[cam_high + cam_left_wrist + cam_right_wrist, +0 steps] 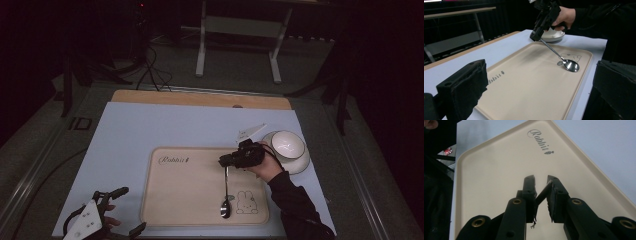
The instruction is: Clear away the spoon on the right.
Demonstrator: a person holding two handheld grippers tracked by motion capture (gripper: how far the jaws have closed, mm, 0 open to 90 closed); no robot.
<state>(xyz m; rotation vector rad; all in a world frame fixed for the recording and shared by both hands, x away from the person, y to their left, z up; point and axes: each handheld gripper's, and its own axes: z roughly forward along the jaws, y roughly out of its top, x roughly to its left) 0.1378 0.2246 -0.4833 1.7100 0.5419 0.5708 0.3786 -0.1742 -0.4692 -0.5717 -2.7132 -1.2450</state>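
On the beige tray (195, 200), near its right-hand end, lies the spoon (226, 197): polished metal, slim straight handle, oval bowl resting just beside the printed rabbit outline (246, 203), with the handle rising at a slant from the bowl. Your right gripper (223, 161) has the handle's end between its black jaws; in the right gripper view the handle (543, 193) crosses the narrow gap slantwise and touches both pads, so the jaws grip the spoon, with a little space showing at the tips. The tray is a shallow rounded rectangle with a low raised rim, matte and smooth, script lettering at one corner, and holds nothing but the spoon. Beyond the tray's far right corner a glossy white bowl (287, 143) sits on a white saucer (300, 162); whether anything is in it you cannot tell. Your left gripper (127, 210) rests off the tray's near left corner, jaws spread wide around nothing. Tray and crockery stand on a pale blue mat (130, 135) over a wooden tabletop (200, 98)
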